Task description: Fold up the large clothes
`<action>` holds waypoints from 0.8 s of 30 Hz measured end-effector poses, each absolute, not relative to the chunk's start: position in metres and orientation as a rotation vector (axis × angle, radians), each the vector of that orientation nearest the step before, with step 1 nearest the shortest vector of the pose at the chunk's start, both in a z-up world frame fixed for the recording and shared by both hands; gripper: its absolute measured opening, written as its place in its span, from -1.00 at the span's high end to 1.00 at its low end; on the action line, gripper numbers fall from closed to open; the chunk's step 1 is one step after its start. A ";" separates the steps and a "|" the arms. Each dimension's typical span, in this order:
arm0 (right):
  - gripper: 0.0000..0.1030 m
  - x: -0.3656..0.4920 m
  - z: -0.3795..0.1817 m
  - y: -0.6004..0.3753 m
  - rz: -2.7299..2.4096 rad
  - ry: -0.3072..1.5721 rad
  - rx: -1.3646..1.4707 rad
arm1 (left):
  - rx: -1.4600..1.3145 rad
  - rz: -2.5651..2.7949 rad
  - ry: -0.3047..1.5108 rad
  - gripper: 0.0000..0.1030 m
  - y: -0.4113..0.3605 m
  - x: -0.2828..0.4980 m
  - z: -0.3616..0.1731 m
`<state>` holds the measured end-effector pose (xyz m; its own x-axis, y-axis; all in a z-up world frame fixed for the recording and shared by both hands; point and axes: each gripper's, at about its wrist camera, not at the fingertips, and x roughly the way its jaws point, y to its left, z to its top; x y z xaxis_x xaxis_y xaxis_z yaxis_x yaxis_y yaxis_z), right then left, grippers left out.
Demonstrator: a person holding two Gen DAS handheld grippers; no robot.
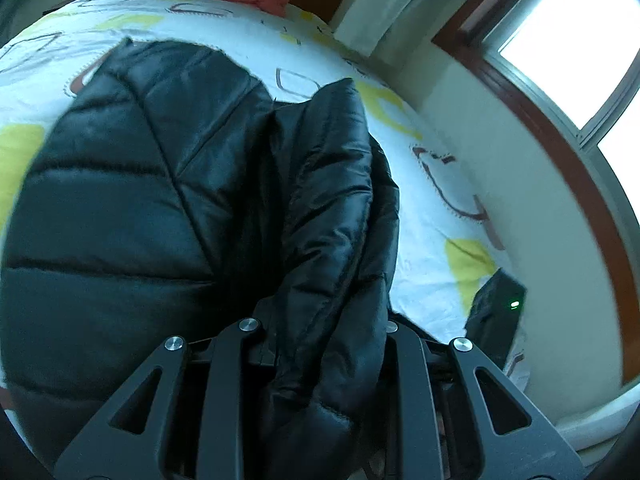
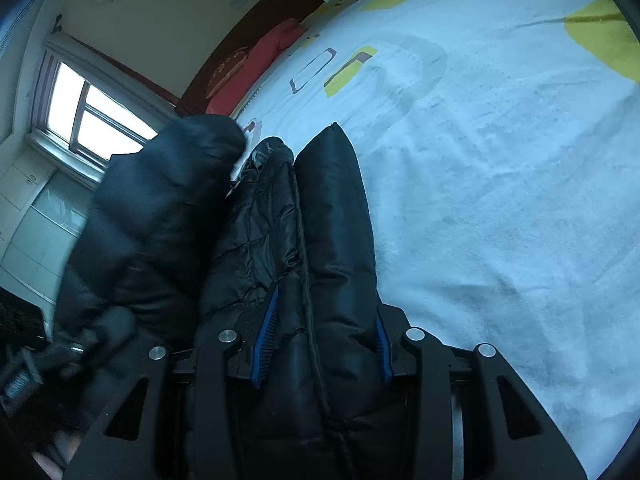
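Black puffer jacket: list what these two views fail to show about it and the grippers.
- Left wrist: left gripper fingertips buried under the black puffer jacket.
- Right wrist: jacket's left part motion-blurred; right gripper pads half covered by fabric.
- Both: jacket's lower part cut off by the frame.

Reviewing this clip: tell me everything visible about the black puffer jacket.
The black puffer jacket is glossy and quilted in stitched panels, apparently nylon. Its body lies on the patterned bedsheet. A bunched section rises between the fingers of the left gripper; the right gripper has another padded part with a dark cord between its blue-padded fingers. Both grips look shut on fabric.
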<state>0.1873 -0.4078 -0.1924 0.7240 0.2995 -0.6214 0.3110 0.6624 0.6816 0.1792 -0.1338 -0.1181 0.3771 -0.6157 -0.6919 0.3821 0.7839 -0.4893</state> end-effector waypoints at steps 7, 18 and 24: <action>0.25 0.188 -0.193 -0.407 -0.010 0.783 0.861 | -0.251 -0.662 0.976 0.59 -0.137 0.183 -0.143; 0.25 0.187 -0.195 -0.402 -0.015 0.781 0.868 | -0.199 -0.660 0.926 0.53 -0.160 0.162 -0.120; 0.18 0.181 -0.191 -0.406 -0.017 0.778 0.889 | -0.188 -0.657 0.914 0.37 -0.159 0.152 -0.101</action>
